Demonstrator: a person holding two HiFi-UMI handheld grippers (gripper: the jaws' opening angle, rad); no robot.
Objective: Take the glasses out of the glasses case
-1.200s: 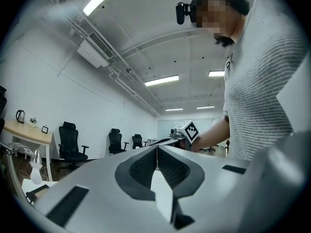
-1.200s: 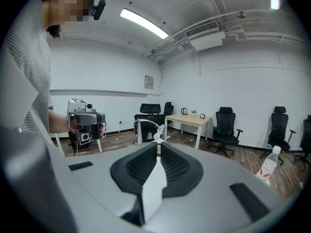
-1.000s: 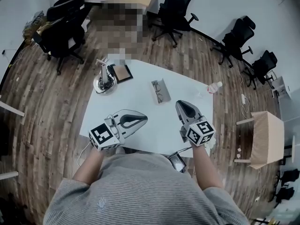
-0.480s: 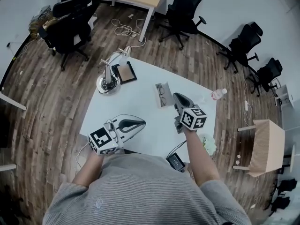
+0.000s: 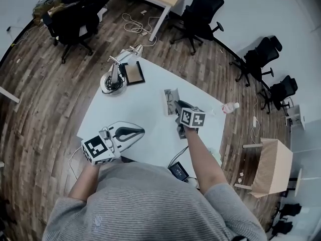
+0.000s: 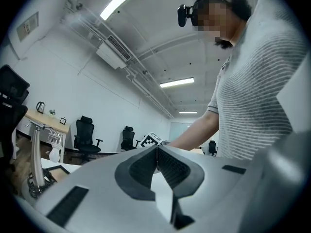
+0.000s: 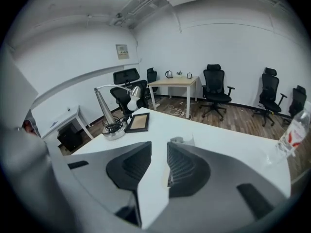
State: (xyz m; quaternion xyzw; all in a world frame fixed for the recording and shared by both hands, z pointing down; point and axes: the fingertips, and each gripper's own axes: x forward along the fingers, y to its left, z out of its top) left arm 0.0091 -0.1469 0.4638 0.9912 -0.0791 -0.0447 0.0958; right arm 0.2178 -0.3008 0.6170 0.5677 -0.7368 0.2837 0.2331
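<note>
Grippers, two, both mine, over a white table (image 5: 131,108).

Left gripper (image 6: 156,152): jaws pressed together at the tips with nothing between them. It hangs at the near left edge of the table (image 5: 140,131), well apart from the case, and my left hand is behind its marker cube.

Right gripper (image 7: 159,154): jaws parted by a narrow gap that shows only bare tabletop. My right arm is stretched out, and the jaw tips reach the near end of the case (image 5: 176,105). I cannot tell whether they touch it.

Glasses case (image 5: 169,98): grey, lying open toward the far right part of the table. In the right gripper view its edge (image 7: 181,140) shows just past the tip of the right-hand jaw, outside the gap. The glasses are too small to make out inside it.

Desk lamp (image 5: 113,77): stands on a round base at the far left corner.

Picture frame (image 5: 134,73): dark-edged, lying flat just beside the lamp.

Water bottle (image 5: 229,106): at the table's right edge.

Dark device (image 5: 179,171): cabled, at the near edge beside my right arm.

Office chairs (image 5: 201,6): black, several on the wood floor beyond the table.
</note>
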